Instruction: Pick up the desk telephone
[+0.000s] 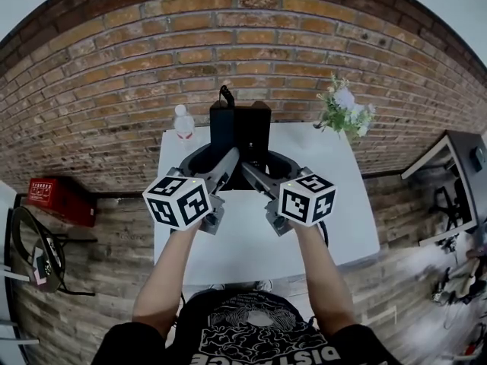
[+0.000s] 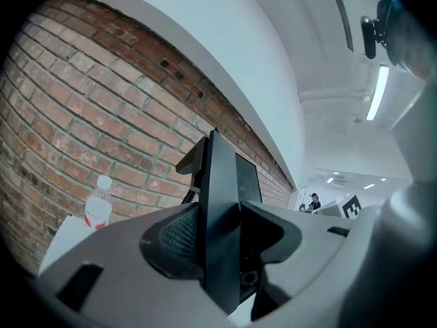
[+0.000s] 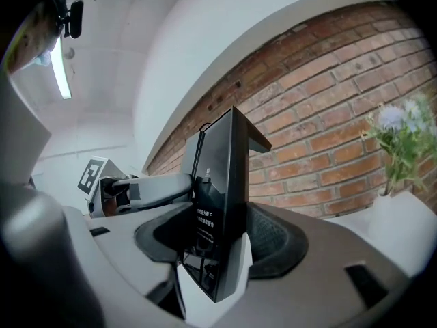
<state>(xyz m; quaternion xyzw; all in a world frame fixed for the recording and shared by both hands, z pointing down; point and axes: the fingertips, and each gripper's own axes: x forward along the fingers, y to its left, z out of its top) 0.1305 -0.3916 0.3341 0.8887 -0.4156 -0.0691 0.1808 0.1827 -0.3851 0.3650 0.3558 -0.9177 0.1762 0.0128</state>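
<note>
The black desk telephone [image 1: 240, 131] is held on edge between both grippers, above the far part of the white table [image 1: 342, 226]. My left gripper [image 1: 227, 158] clamps its left side and my right gripper [image 1: 253, 167] clamps its right side. In the left gripper view the telephone [image 2: 222, 203] stands as a thin black slab pinched between the grey jaws of the left gripper [image 2: 218, 251], with its coiled cord behind. In the right gripper view the right gripper [image 3: 218, 251] is shut on the telephone [image 3: 222, 176], whose printed underside shows.
A plastic bottle [image 1: 183, 122] stands at the table's far left corner, and a vase of flowers [image 1: 346, 112] at the far right. A brick wall [image 1: 114, 74] runs behind the table. A red crate [image 1: 61, 198] sits on the floor at the left.
</note>
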